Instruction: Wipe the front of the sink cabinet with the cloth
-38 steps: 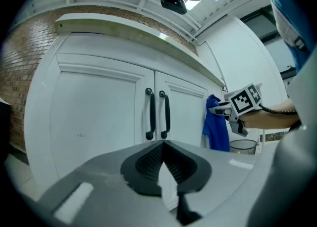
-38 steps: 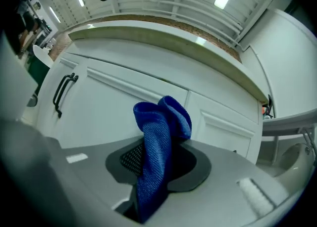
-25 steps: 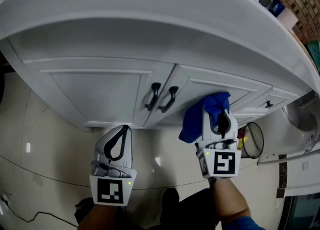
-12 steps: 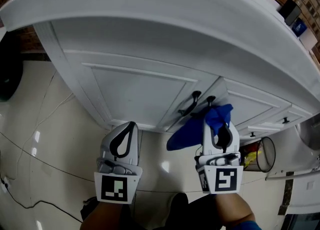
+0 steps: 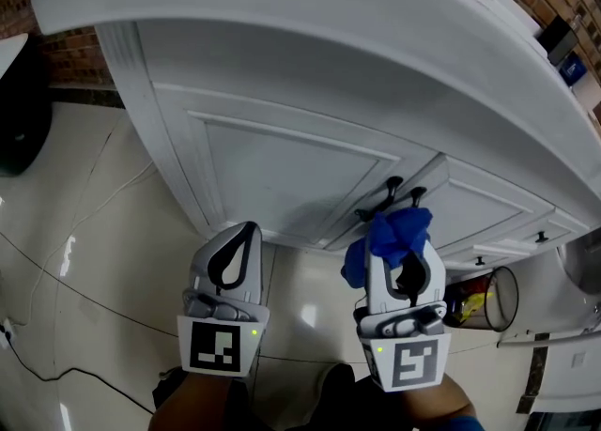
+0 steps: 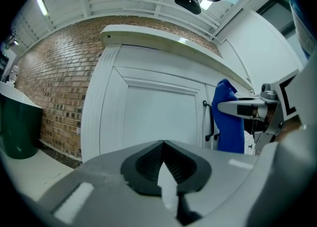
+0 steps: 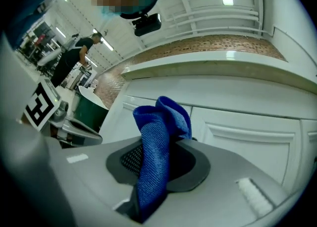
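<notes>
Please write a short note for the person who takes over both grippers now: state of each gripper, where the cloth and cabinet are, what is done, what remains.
Left gripper: shut, empty, held low before the left cabinet door.
Right gripper: shut on the blue cloth, which stands up out of its jaws near the two dark door handles.
Done: cloth is gripped and at the cabinet front; contact with the door cannot be told.
To do: wipe the doors; no wiped area shows.
</notes>
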The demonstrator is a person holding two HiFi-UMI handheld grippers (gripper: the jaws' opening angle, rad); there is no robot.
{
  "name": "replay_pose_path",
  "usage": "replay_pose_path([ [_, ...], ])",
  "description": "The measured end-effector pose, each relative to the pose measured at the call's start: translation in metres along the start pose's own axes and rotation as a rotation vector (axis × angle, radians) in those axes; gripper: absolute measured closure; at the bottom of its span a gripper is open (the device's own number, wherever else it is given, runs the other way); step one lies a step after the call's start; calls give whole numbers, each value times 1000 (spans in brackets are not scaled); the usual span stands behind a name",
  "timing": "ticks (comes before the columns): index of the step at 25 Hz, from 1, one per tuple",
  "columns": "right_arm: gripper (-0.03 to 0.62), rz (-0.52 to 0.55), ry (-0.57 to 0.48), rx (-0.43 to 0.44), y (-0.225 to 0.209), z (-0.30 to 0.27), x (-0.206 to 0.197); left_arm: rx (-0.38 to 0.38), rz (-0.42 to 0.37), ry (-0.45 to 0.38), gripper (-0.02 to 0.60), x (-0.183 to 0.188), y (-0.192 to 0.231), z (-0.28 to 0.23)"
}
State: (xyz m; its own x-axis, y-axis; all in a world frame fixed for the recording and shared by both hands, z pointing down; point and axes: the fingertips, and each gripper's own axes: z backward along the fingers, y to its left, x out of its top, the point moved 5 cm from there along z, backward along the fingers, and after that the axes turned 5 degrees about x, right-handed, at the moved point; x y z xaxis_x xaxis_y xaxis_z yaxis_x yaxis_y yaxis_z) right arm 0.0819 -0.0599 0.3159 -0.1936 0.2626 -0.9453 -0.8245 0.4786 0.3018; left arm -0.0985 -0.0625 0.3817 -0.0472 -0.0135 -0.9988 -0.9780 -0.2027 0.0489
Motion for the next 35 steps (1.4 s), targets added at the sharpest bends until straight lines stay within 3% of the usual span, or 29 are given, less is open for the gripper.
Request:
replay_pose_path([
  [3,497,-26,-8,28,15,-20,-2,12,-10,-3,575,3,3,4],
  [9,498,-108,11,-7,28,-43,-7,43,-38,-3,575,6,19,14],
  [15,497,-128,-5,8,46,-70,-7,81,-11,-2,575,6,42,19],
  [21,497,-147,-47,148,96,-108,12,118,10,2,575,5,67,24],
  [28,497,-122,-96,353,174,-151,31,216,56,38,575,3,111,43],
  [33,496,-68,-2,478,220,-171,21,278,99,54,575,-1,145,64],
  [35,496,-91,17,507,232,-176,15,294,103,56,575,-1,154,69],
])
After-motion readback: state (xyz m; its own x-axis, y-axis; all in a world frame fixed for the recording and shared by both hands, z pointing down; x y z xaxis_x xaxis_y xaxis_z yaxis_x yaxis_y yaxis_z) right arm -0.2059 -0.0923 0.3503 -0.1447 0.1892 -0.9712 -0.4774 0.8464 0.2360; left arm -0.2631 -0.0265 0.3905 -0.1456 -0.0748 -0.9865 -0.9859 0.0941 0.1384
